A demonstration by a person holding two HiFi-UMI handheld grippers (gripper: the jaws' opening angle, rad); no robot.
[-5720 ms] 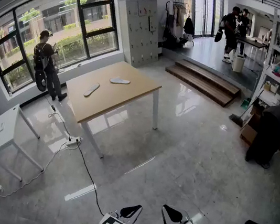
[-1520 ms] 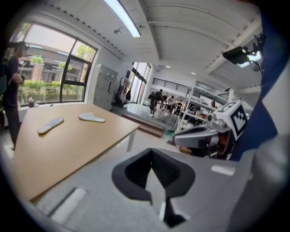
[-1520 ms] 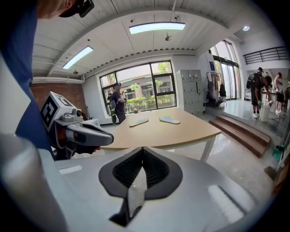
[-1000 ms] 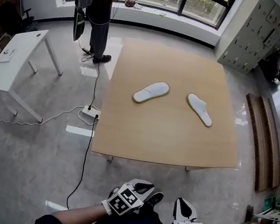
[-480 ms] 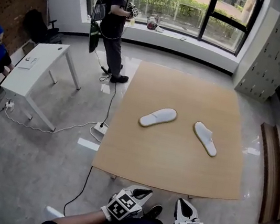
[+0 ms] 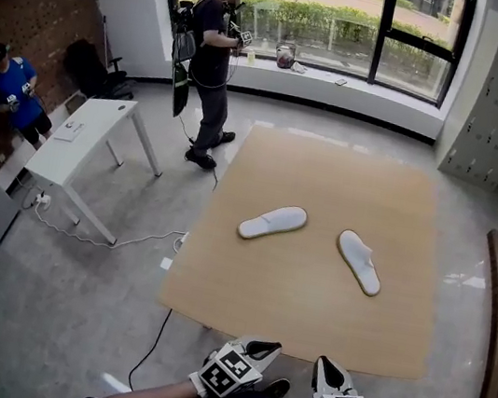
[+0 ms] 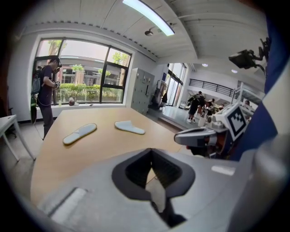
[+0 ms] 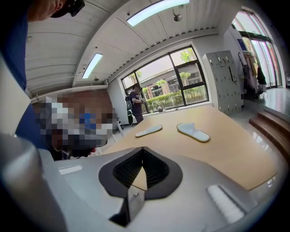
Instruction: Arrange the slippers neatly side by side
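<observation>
The head view looks steeply down from above the near edge of the light wooden tabletop [image 6: 306, 307] and takes in the whole top from well back. Both gripper views sit low, just off that near edge, and face across it toward the black-framed window [image 7: 81, 68]. All three views share the tabletop, the two white flat slippers [image 6: 272, 222] [image 6: 359, 261] mid-top, and the window.

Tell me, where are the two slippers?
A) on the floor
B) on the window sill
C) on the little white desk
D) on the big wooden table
D: the left slipper and the right slipper both lie on the table, apart from each other.
</observation>
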